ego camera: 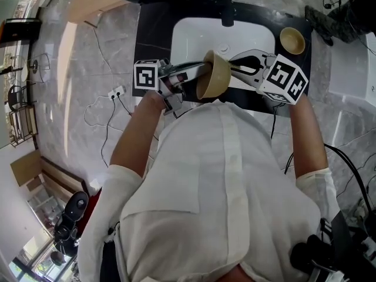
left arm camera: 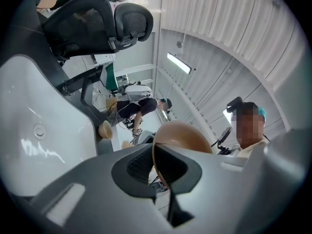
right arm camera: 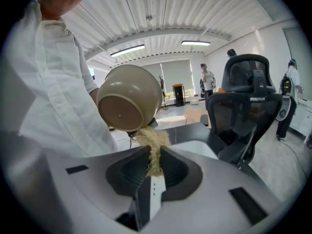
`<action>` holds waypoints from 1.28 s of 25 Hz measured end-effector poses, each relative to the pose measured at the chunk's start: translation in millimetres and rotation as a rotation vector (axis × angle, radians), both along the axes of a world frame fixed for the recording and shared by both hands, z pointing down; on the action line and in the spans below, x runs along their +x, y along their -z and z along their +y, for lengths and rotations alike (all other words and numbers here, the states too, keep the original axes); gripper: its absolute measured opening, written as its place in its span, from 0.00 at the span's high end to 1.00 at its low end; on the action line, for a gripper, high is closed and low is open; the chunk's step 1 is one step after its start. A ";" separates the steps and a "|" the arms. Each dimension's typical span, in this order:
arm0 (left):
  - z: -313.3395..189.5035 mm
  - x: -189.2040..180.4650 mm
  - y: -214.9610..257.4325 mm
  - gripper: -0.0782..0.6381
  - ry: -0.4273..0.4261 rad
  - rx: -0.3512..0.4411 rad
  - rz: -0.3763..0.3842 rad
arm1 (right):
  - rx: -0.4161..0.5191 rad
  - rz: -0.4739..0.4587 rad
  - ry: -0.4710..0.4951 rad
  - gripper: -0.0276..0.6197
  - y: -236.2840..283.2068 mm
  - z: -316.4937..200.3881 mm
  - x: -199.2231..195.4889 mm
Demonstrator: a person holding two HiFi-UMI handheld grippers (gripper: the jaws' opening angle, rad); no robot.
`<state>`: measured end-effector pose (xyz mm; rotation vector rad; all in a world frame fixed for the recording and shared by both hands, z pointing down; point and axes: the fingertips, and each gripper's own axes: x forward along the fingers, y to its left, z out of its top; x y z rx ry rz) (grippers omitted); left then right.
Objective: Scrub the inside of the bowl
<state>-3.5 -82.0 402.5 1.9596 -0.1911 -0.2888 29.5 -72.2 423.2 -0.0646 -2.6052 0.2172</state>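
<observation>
Above the sink, the bowl is held tipped on its side, with its base turned toward the right tongs. Its rim is clamped edge-on by the left tongs, jaws nearly together on the thin wall. A tan fibrous scrubber is pinched in the right tongs, tuft up against the bowl's lower outer edge. A second bowl is seen on the dark worktop, right of the sink.
</observation>
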 end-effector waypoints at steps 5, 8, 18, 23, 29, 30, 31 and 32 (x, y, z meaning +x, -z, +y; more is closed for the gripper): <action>2.4 -4.2 -3.4 0.87 -0.002 0.006 -0.021 | -0.042 -0.040 -0.117 0.88 3.7 -13.7 0.1; 7.4 -5.3 -7.4 0.87 -0.020 0.006 -0.050 | -0.132 -0.151 -0.181 0.88 21.2 -20.8 0.1; 5.6 -16.7 -15.3 0.87 -0.019 0.004 -0.065 | -0.232 -0.353 -0.194 0.88 69.5 -8.7 -0.5; 2.5 -17.7 -11.9 0.87 -0.012 -0.046 0.015 | -0.258 -0.457 -0.179 0.88 87.0 1.7 0.0; -11.7 -24.7 -21.9 0.87 0.031 -0.091 0.016 | -0.284 -0.527 -0.116 0.88 96.8 20.5 -5.2; -13.6 -25.5 -22.1 0.87 0.034 -0.096 0.018 | -0.279 -0.528 -0.104 0.88 96.9 23.7 -7.4; -14.9 -25.8 -21.7 0.87 0.036 -0.099 0.021 | -0.276 -0.530 -0.095 0.88 96.6 26.4 -9.0; -15.7 -25.8 -20.9 0.87 0.038 -0.101 0.025 | -0.275 -0.531 -0.086 0.88 96.3 29.4 -10.0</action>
